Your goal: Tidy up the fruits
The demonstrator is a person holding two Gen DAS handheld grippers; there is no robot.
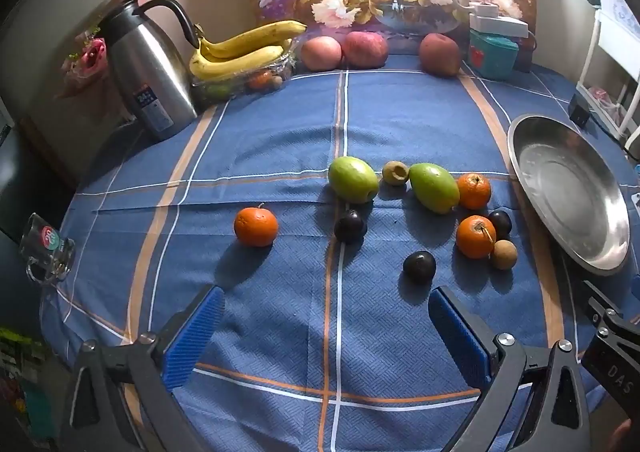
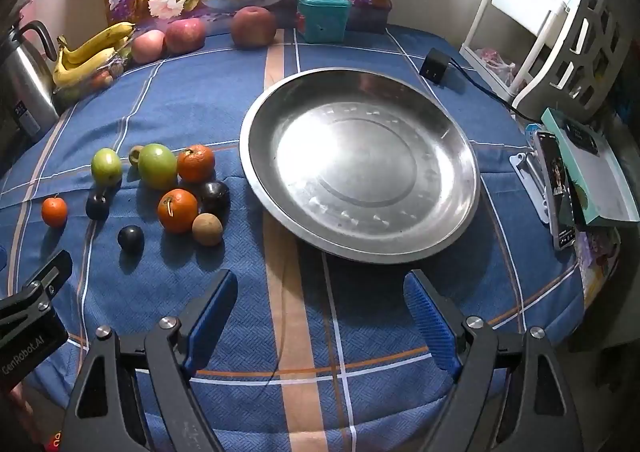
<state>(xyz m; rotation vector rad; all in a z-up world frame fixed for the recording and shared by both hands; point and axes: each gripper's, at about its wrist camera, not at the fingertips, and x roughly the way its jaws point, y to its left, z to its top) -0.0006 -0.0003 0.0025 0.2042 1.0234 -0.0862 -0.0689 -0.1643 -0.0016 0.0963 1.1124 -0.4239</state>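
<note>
Loose fruit lies on the blue checked tablecloth: two green fruits point(image 1: 353, 179) point(image 1: 434, 187), three oranges point(image 1: 256, 226) point(image 1: 474, 191) point(image 1: 476, 237), three dark plums point(image 1: 349, 226) point(image 1: 419, 266) point(image 1: 500, 223), a small brown round fruit point(image 1: 504, 254) and a small olive-green fruit point(image 1: 395, 172). A wide steel plate point(image 2: 448, 140) sits empty to their right. My left gripper point(image 1: 326, 316) hangs open above the cloth, short of the fruit. Before the plate's near rim my right gripper point(image 2: 320, 302) is open too, nothing between its fingers.
At the back stand a steel kettle point(image 1: 150, 68), bananas point(image 1: 244, 48) over a clear fruit tray, three red apples point(image 1: 344, 50) and a teal box point(image 1: 492, 52). A glass mug point(image 1: 48, 248) sits at the left edge. A phone point(image 2: 556, 192), boxes and a white rack point(image 2: 532, 40) crowd the right.
</note>
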